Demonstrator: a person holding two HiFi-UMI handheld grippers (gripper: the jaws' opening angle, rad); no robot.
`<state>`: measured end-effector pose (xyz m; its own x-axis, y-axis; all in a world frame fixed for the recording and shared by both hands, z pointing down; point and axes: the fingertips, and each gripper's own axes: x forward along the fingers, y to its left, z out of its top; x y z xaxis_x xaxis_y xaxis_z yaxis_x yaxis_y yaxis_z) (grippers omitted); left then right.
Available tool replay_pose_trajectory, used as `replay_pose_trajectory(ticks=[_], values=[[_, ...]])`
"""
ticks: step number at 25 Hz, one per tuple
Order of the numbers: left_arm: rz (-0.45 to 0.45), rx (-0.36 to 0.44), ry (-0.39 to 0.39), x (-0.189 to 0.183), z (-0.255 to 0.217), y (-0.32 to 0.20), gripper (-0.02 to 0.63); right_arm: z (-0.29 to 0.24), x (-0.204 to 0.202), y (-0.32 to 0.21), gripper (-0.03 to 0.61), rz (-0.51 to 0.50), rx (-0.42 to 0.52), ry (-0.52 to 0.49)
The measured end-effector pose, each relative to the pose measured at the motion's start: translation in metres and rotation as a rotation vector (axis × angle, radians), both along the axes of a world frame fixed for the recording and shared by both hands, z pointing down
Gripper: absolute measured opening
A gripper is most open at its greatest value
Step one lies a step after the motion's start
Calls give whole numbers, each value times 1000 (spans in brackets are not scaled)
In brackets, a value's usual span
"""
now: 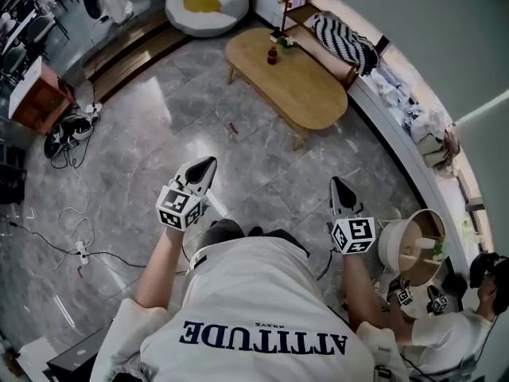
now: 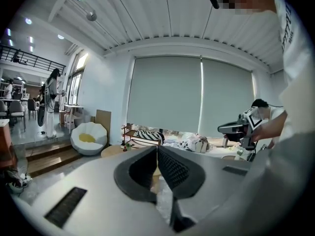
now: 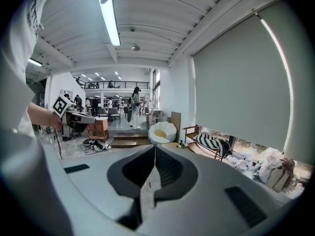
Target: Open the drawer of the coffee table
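Observation:
The oval wooden coffee table (image 1: 288,76) stands on the marble floor well ahead of me, with a small dark object (image 1: 272,54) near its far end. No drawer shows from here. My left gripper (image 1: 208,164) is held out at waist height, jaws shut and empty. My right gripper (image 1: 337,183) is beside it, likewise shut on nothing. In the left gripper view the jaws (image 2: 157,148) meet at the tips, with the table (image 2: 114,151) far off. In the right gripper view the jaws (image 3: 155,147) are shut too.
A white shell-shaped chair (image 1: 207,2) sits beyond the table. A wooden bench with a striped cushion (image 1: 343,40) runs along the right wall. Cables and a power strip (image 1: 81,251) lie on the floor at left. A second person (image 1: 469,317) sits at the lower right by a round bin (image 1: 413,249).

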<state>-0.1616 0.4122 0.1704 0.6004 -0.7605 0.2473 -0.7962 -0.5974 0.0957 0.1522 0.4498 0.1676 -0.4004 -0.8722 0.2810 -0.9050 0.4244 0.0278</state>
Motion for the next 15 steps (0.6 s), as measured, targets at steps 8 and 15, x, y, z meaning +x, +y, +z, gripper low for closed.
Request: replay_pose_trajectory(ticks=[8, 15], values=[[-4, 2, 1, 9, 2, -6, 21, 4, 6, -11, 20, -10, 10, -1], [28, -2, -3, 14, 6, -32, 21, 10, 8, -26, 20, 19, 7, -6]])
